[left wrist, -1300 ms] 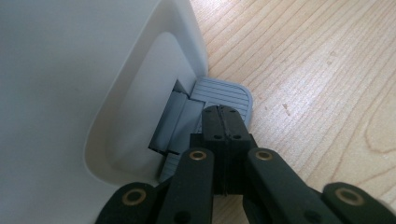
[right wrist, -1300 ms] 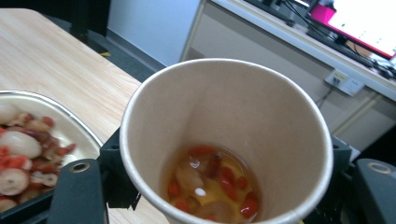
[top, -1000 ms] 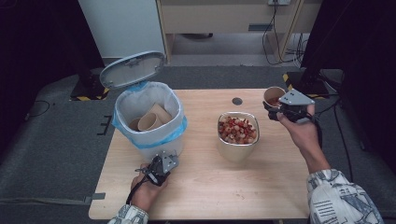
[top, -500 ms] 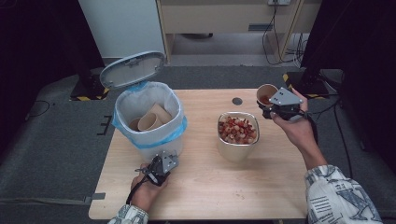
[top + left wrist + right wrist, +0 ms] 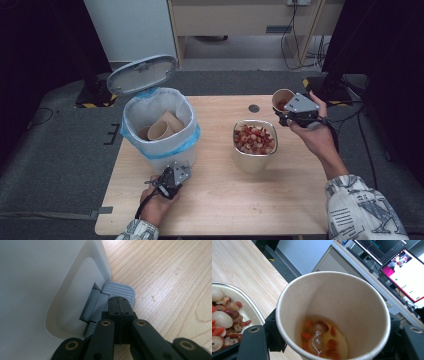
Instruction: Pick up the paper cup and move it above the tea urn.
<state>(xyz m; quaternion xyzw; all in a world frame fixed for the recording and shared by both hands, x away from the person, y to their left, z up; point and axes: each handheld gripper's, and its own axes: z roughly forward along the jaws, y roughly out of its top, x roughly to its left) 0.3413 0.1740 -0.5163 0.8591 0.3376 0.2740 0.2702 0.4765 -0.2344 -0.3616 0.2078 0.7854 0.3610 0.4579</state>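
A white pedal bin (image 5: 131,114) with a blue liner stands at the table's left, its lid (image 5: 142,74) raised. Two used paper cups (image 5: 162,128) lie inside. My left gripper (image 5: 179,172) is shut and empty, and in the left gripper view its tips (image 5: 120,303) rest on the grey pedal (image 5: 126,289) at the foot of the bin wall (image 5: 37,277). My right gripper (image 5: 286,111) is shut on a paper cup (image 5: 281,98), held just right of a metal bowl (image 5: 252,162). The cup (image 5: 332,295) holds a little yellowish liquid with red bits. The bowl holds red and white food scraps.
A small dark round spot (image 5: 254,108) sits on the wooden table (image 5: 225,200) behind the bowl. The bowl rim (image 5: 242,298) lies close to the cup's left in the right gripper view. A screen (image 5: 409,272) and desk stand beyond the table.
My right hand has carried the cup slightly left, closer to the bowl. The left gripper has stayed on the pedal and the lid has stayed up.
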